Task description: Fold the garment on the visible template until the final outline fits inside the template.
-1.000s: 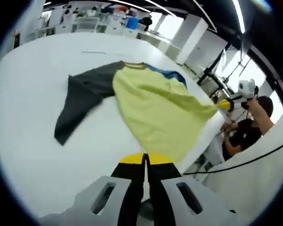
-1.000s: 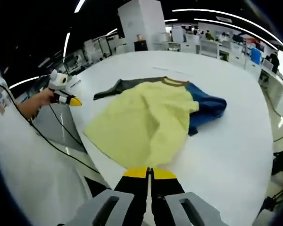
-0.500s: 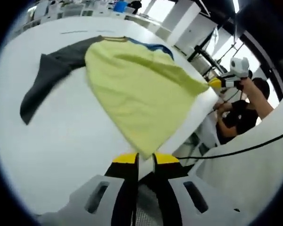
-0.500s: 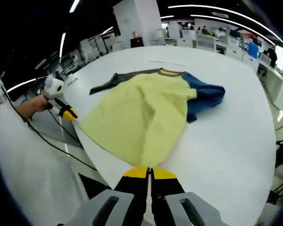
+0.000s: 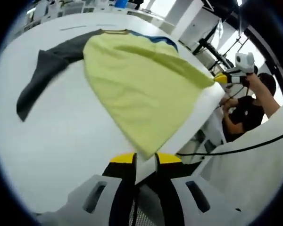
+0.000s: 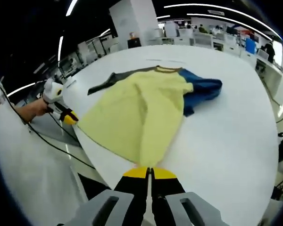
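A T-shirt with a yellow body point(image 5: 137, 80) point(image 6: 137, 113), a dark grey sleeve point(image 5: 42, 70) point(image 6: 108, 81) and a blue sleeve point(image 5: 160, 40) point(image 6: 203, 89) lies spread on the white table point(image 5: 61, 141) point(image 6: 226, 150). My left gripper point(image 5: 145, 160) is open, its jaws standing either side of one hem corner at the table's edge. My right gripper point(image 6: 150, 170) is shut on the other hem corner. In the left gripper view the right gripper point(image 5: 220, 78) shows at that corner, with a fold running to it. In the right gripper view the left gripper point(image 6: 70, 117) shows at its corner.
The table's rounded edge runs just past the hem. A person in black point(image 5: 240, 117) sits beyond it, and a black cable point(image 5: 236, 150) point(image 6: 61, 146) hangs beside it. A faint line point(image 6: 155, 60) marks the table's far side. Desks stand in the background.
My left gripper's jaws have gone from shut to apart around the hem corner. Both cameras have drawn a little closer to the shirt. The right gripper stays shut.
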Demonstrator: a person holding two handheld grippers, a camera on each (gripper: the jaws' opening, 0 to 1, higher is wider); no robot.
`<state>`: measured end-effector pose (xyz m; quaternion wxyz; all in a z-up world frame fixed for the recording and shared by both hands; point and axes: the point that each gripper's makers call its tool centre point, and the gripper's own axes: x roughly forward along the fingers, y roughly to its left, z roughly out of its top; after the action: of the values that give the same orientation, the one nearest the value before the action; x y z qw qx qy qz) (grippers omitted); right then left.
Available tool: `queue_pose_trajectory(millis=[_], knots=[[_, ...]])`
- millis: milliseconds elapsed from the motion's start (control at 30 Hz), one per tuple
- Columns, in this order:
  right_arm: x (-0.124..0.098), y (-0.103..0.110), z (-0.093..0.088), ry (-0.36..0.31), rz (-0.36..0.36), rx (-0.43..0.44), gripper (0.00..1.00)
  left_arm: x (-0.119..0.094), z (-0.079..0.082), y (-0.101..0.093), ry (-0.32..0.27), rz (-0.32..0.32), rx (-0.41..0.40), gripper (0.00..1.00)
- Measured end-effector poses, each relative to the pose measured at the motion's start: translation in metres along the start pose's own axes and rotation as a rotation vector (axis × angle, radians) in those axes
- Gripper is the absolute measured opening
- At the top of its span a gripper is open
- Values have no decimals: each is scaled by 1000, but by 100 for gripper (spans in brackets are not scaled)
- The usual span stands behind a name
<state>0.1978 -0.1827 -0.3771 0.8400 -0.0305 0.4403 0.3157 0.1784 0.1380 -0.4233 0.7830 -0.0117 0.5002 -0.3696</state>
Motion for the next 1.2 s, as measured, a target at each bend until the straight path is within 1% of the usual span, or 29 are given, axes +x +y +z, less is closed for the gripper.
queue_pose_trajectory(millis=[100,200,333,467,667,800,833,867,900,967,1033,1100,1200], knots=[[1,-1,-1,2,2,3,0,2,1,-1,-2,-4,-6,11],[1,-1,0,2,6,1,0,5,0,-2,11,-2,6,10],[1,-2,1,4,10,0,0,5,1,-5,11,0,9,8],[1,-1,-3,14,16,-1,0,5,0,-3,17,12,19,1],[1,-1,-13,33,26,10,0,4,-1,-4,16,4,16,1],[-1,-3,-15,28,30,36,0,3,-1,-4,15,0,15,1],[-2,-4,-15,25,31,45,2,3,-1,-4,16,-1,18,1],[-2,-5,-15,21,26,55,7,3,-2,-4,17,-1,18,1],[-2,-5,-15,21,26,55,8,3,-2,-4,16,-2,17,1],[-2,-6,-15,23,25,55,6,3,-2,-4,16,-2,17,1],[0,-8,-14,19,19,57,7,3,-2,-4,15,-2,17,1],[3,-12,-14,17,7,49,8,3,-2,-4,15,-3,16,1],[8,-14,-19,45,2,4,9,3,-2,-3,14,-3,15,1]])
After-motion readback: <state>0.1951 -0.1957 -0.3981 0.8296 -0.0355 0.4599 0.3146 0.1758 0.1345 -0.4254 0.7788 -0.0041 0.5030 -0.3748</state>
